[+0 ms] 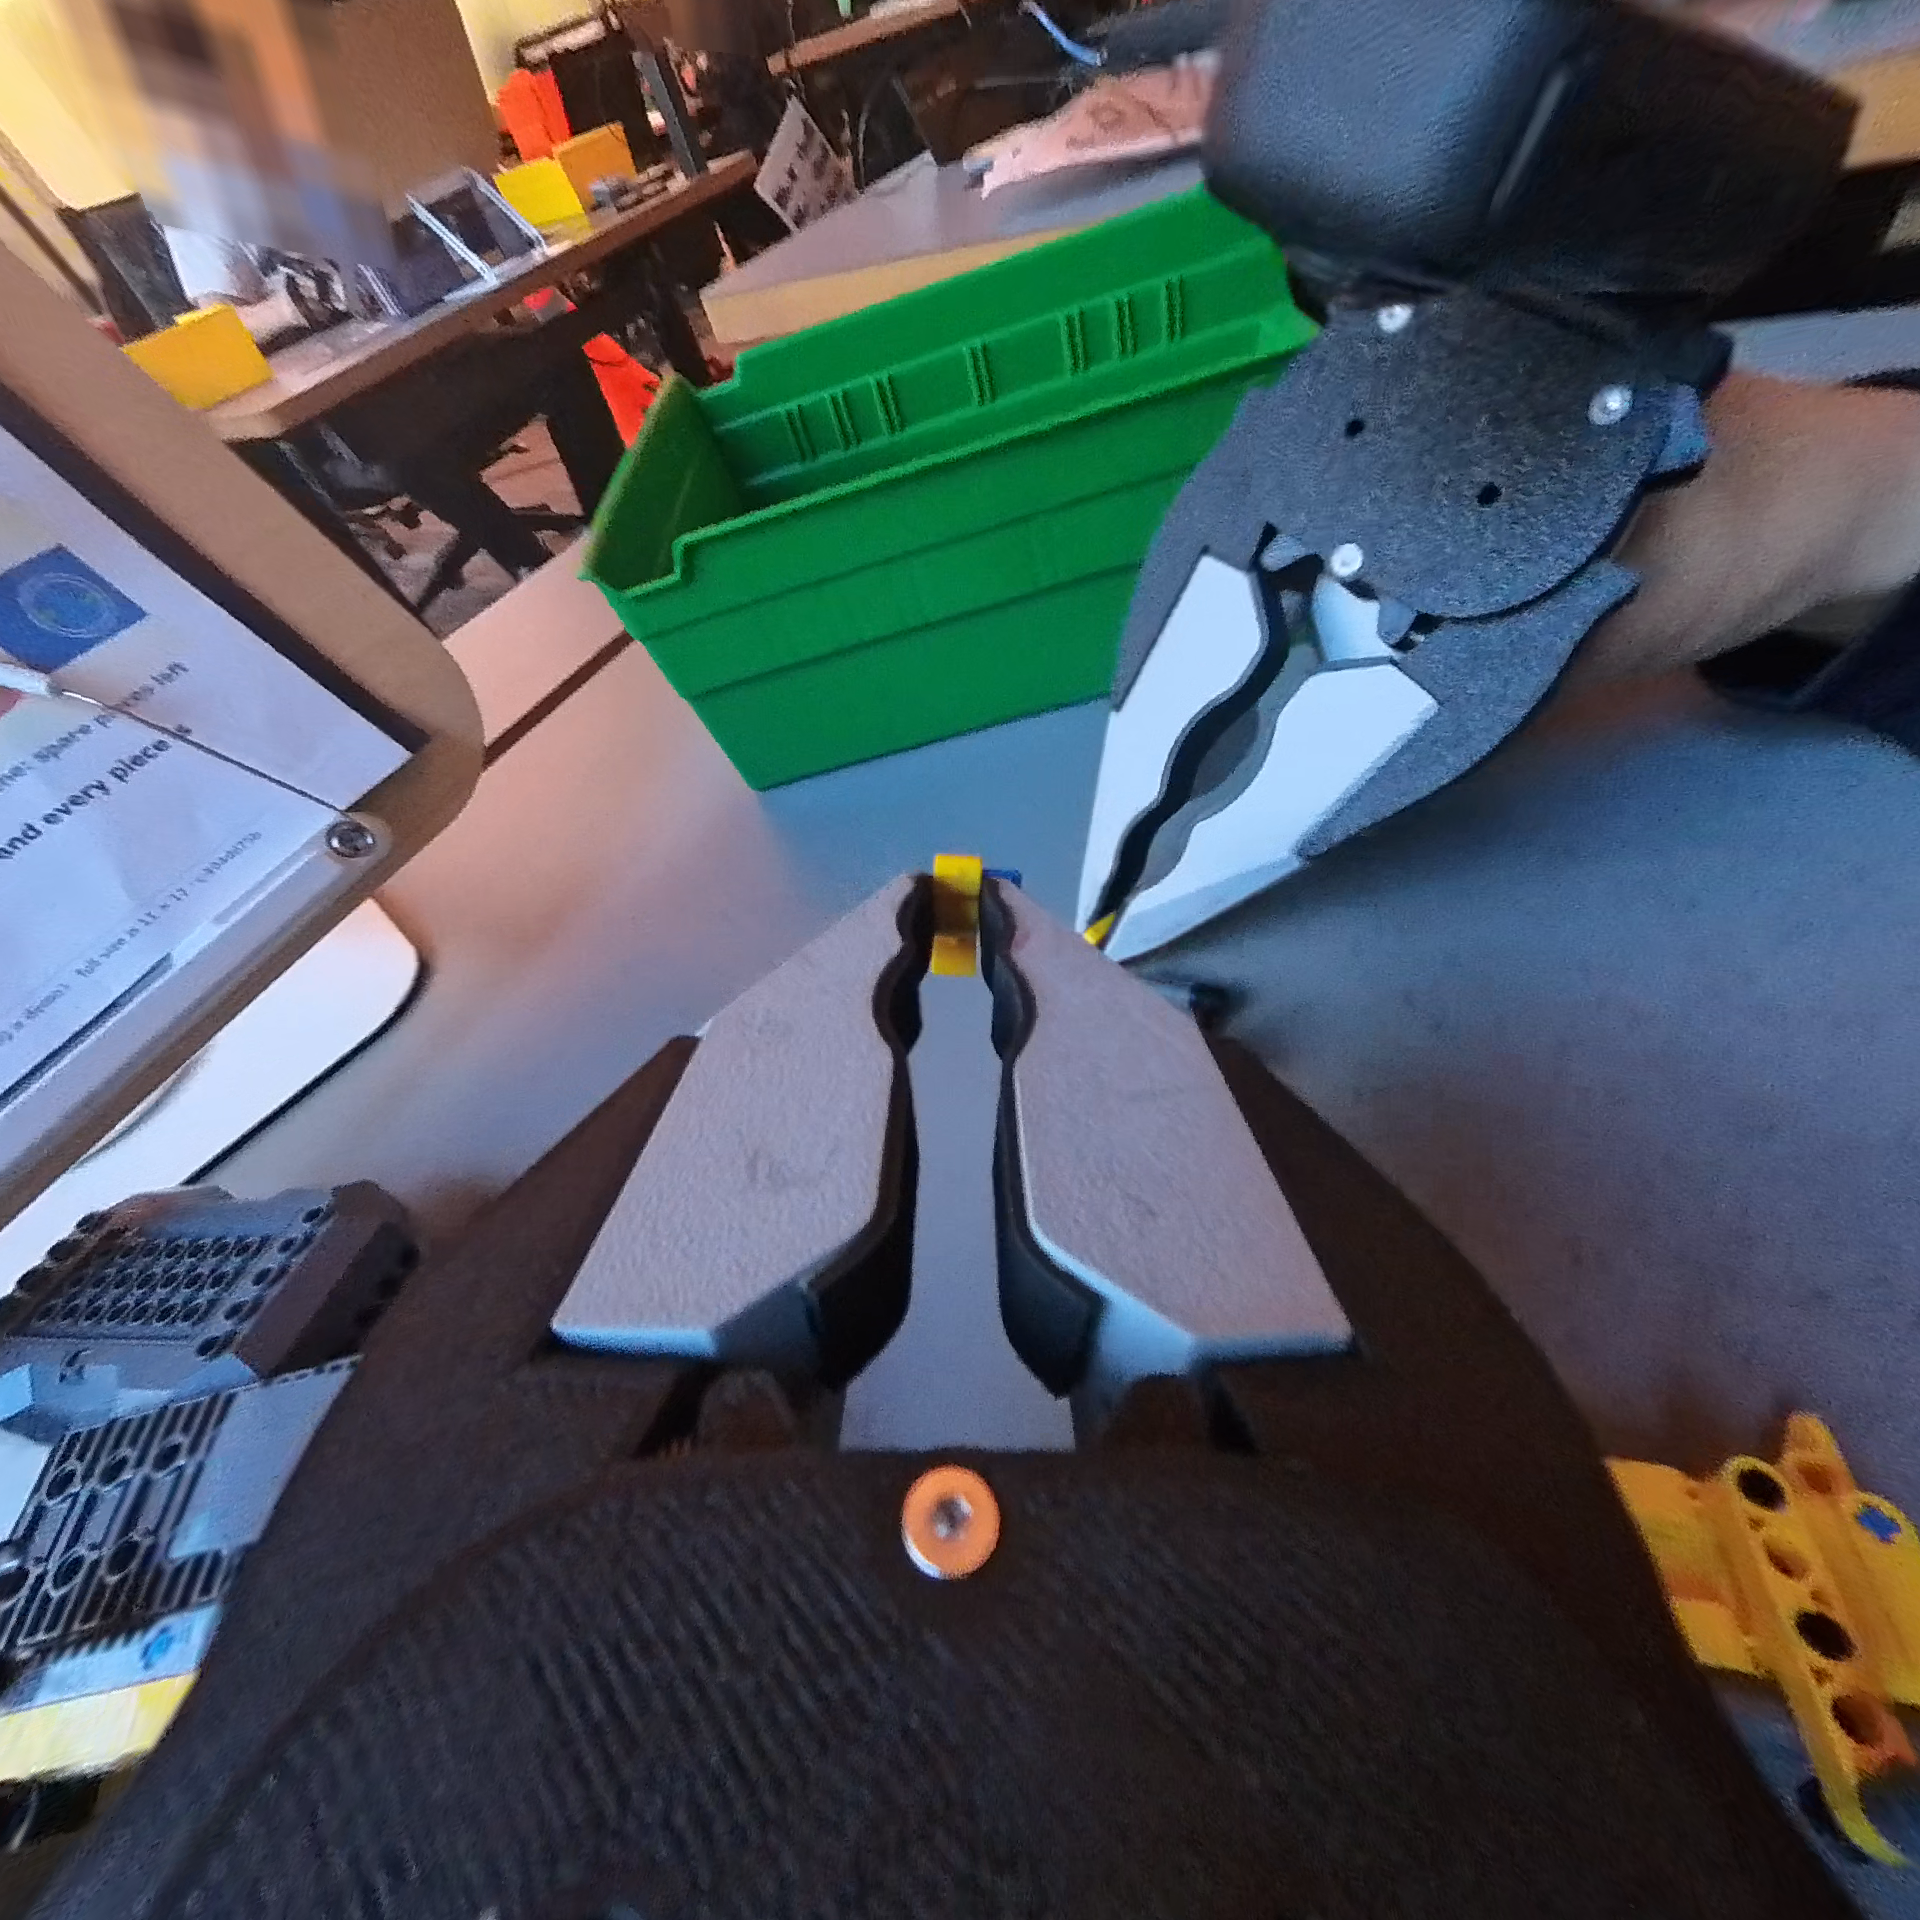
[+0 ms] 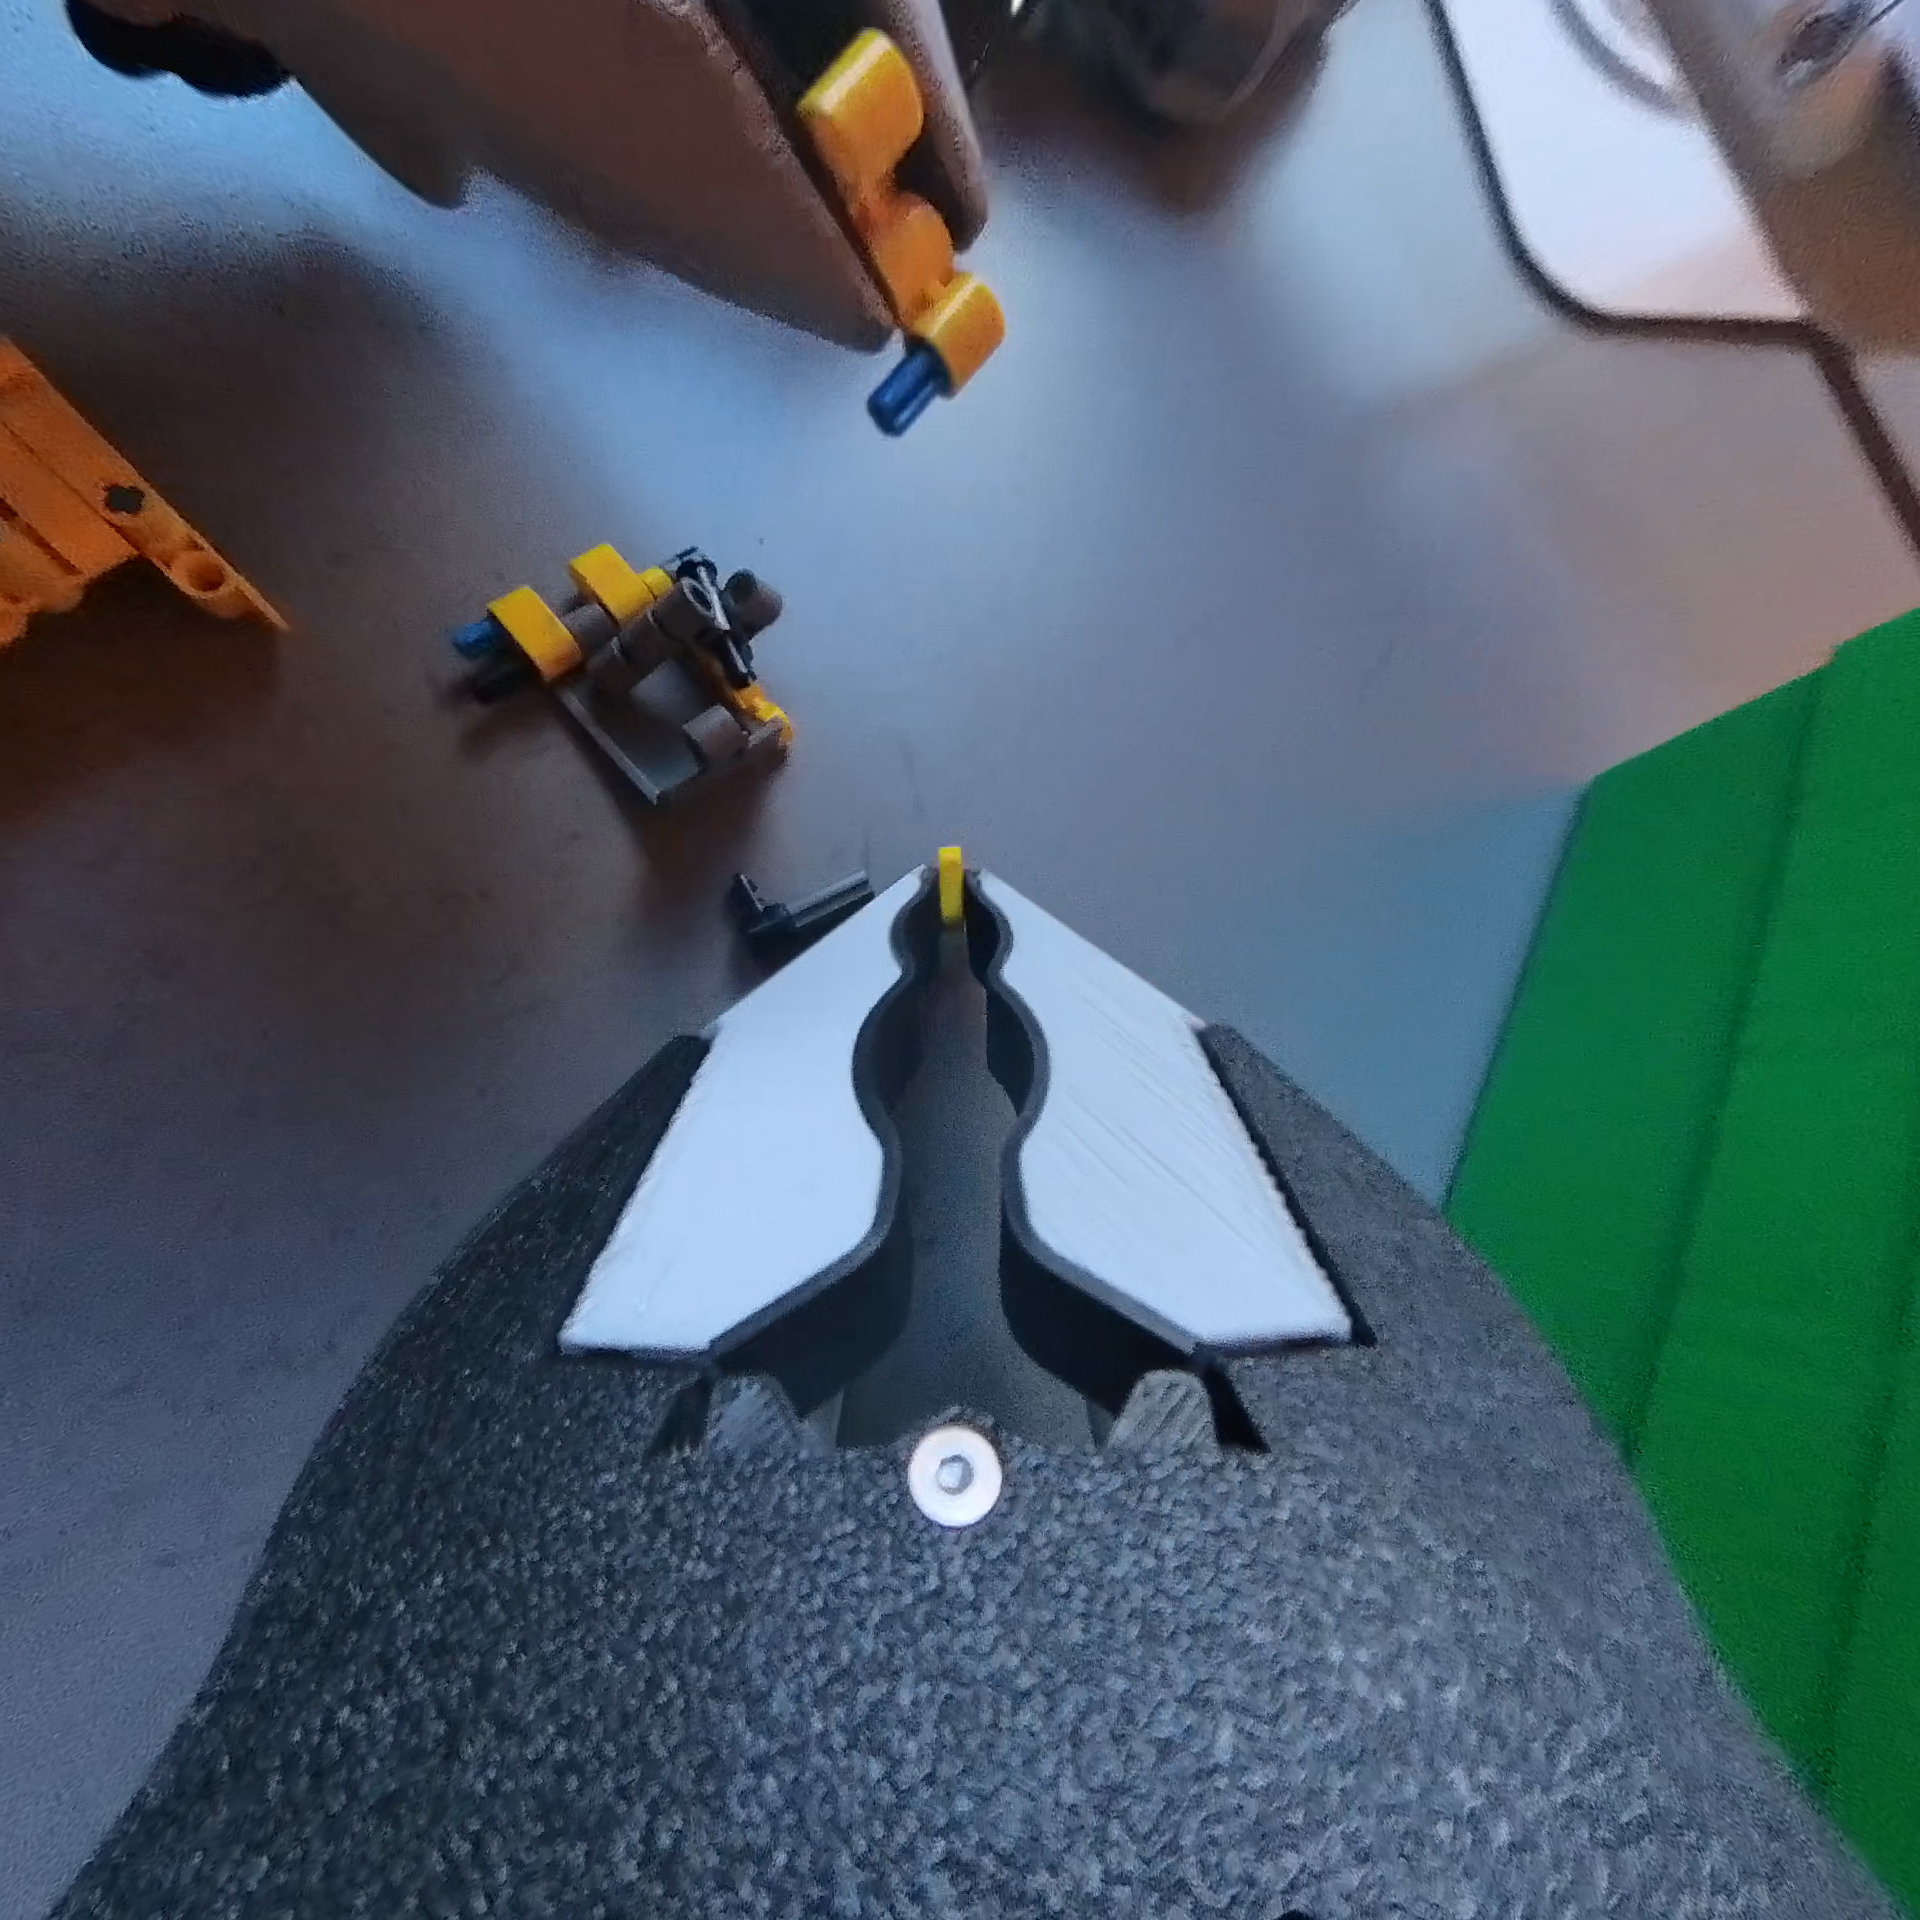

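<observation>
- While both grippers hang over the grey bench [image 2: 1195, 665], each is clamped on a small part.
- Left gripper [image 1: 957, 914]: fingers closed on a yellow connector piece [image 1: 956, 920], blue pin [image 2: 906, 393] sticking out of its far end.
- Right gripper [image 2: 950, 899]: fingers pinched on a thin yellow piece [image 2: 950, 883], only its edge visible at the tips.
- The two gripper tips sit near each other, apart, not touching.
- Green bin [image 1: 935, 582] stands on the bench just behind both grippers.
- Small yellow-and-grey assembly [image 2: 634, 670] lies on the bench beyond the right gripper; a black pin part [image 2: 795, 906] lies just beside that gripper's left finger.
- Yellow holed beam assembly [image 1: 1787, 1600] lies beside the left gripper's body on its right; grey block assembly [image 1: 135, 1382] on its left.
- Printed sheet on a stand [image 1: 156, 790] at the bench's left edge.
</observation>
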Available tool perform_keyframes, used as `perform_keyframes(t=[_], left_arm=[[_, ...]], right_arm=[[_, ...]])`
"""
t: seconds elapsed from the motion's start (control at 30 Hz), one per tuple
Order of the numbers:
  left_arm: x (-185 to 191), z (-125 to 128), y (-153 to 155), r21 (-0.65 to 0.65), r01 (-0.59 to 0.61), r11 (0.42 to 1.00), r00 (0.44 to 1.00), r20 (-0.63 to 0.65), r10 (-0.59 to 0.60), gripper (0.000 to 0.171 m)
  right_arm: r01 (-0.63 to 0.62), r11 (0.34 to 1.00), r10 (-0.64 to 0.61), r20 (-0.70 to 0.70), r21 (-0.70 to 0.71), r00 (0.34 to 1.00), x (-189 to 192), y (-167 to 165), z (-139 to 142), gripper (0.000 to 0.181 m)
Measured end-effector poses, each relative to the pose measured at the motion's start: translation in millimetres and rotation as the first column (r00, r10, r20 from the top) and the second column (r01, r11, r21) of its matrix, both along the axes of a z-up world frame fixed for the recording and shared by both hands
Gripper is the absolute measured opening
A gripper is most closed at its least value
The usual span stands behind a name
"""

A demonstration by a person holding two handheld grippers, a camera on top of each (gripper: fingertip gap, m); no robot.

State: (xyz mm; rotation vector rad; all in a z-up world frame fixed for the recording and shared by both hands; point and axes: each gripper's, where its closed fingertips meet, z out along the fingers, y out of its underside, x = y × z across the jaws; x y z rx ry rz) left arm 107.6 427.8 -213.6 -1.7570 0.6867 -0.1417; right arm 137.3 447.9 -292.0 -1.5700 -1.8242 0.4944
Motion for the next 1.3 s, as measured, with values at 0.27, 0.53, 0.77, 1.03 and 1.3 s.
perform_keyframes(t=[0.27, 0.53, 0.77, 1.03, 1.3], left_arm=[[1, -25, 1, -0.145, -0.010, 0.989, 1.000, -0.005, 0.009, 0.006], [0, -16, 0, -0.136, 0.023, 0.990, 0.996, 0.087, -0.011, 0.005], [1, -28, 0, -0.210, 0.016, 0.978, 0.997, 0.081, 0.001, 0.006], [-4, -50, -3, -0.363, 0.009, 0.932, 0.994, 0.109, 0.032, 0.006], [-5, -50, -2, -0.356, -0.004, 0.935, 0.994, 0.103, 0.043, 0.004]], right_arm=[[0.012, 0.991, -0.022, -0.074, -0.135, 0.997, -1, -2, 11, 0.007], [-0.070, 0.975, 0.017, -0.243, -0.211, 0.970, -11, -14, 40, 0.014], [-0.103, 0.967, 0.033, -0.289, -0.233, 0.957, -13, -19, 48, 0.016], [-0.087, 0.981, 0.045, -0.233, -0.174, 0.971, -13, -16, 36, 0.017], [0.104, 0.993, -0.117, -0.311, -0.056, 0.943, -5, 23, 56, 0.005]])
